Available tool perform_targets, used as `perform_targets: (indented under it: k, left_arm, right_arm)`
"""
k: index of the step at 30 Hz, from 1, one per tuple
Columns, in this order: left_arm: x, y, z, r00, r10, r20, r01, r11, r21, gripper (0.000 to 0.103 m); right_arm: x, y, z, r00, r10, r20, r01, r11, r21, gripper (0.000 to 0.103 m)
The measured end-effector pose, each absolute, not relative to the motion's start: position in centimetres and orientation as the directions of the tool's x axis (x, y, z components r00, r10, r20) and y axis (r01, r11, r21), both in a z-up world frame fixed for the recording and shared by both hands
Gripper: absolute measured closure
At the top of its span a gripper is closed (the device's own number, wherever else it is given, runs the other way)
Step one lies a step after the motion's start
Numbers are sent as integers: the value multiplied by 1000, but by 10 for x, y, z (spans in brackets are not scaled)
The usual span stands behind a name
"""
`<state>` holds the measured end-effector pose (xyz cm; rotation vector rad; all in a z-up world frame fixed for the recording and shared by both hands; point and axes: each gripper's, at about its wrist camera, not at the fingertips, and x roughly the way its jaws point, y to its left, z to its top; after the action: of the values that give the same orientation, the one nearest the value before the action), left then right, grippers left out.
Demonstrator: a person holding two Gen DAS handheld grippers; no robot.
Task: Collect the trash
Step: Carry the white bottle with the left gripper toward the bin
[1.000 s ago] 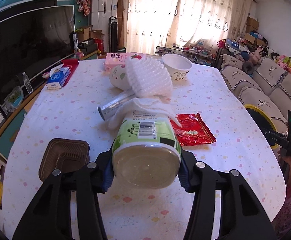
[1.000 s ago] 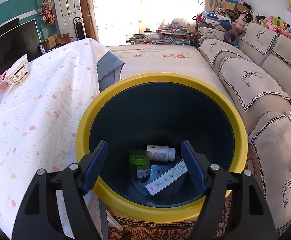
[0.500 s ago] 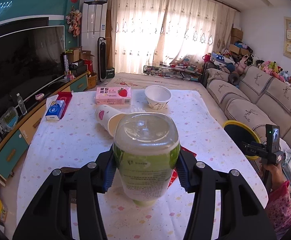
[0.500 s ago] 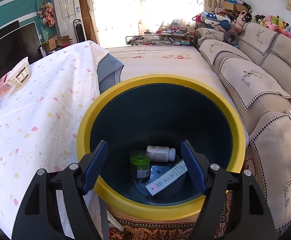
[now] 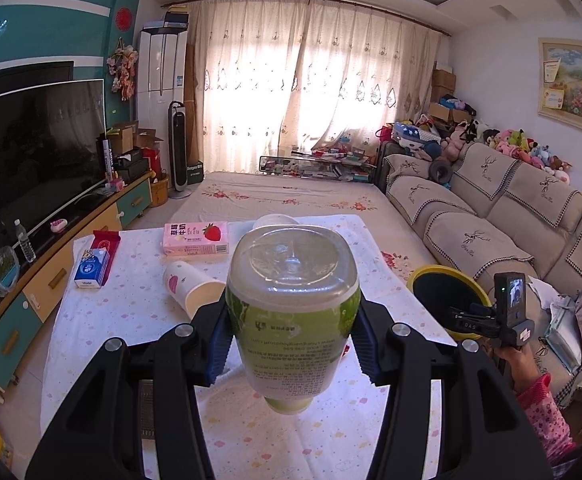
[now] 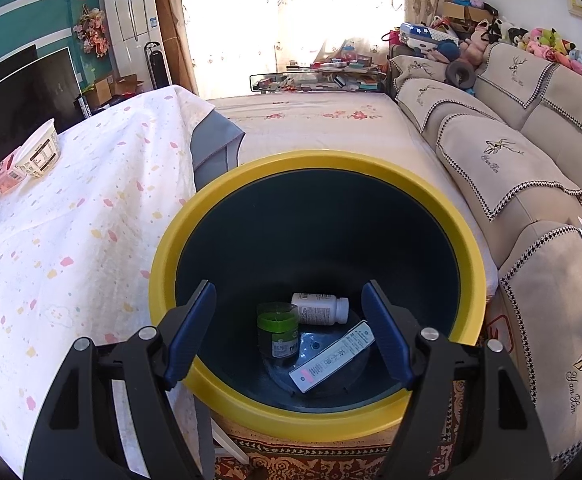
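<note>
Between the left tongs (image 5: pixel 291 344), a clenched bottle (image 5: pixel 293 312); right tongs (image 6: pixel 289 336) released.

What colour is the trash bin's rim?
Yellow rim on the round, dark-walled plastic trash bin; clearest in the right wrist view.

A black television (image 5: pixel 31 152) faces a beige sofa (image 5: pixel 491 216) below a framed painting (image 5: pixel 575 88).
</note>
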<state>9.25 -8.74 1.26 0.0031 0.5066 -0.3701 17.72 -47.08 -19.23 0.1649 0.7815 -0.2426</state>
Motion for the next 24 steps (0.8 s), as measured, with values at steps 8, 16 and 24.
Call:
perform_targets:
  k: [8, 16, 24]
  left_arm:
    - [92, -103, 46, 813, -401, -422, 410, 909, -75, 52]
    - [102, -135, 47, 778, -411, -476, 453, 891, -29, 52]
    - [112, -145, 36, 758, -443, -478, 474, 879, -63, 52]
  right_arm:
    - [174, -472, -190, 689, -154, -708, 276, 959, 60, 32]
    - [172, -474, -184, 695, -153, -703, 276, 959, 64, 32]
    - [168, -474, -183, 695, -157, -701, 272, 961, 55, 32]
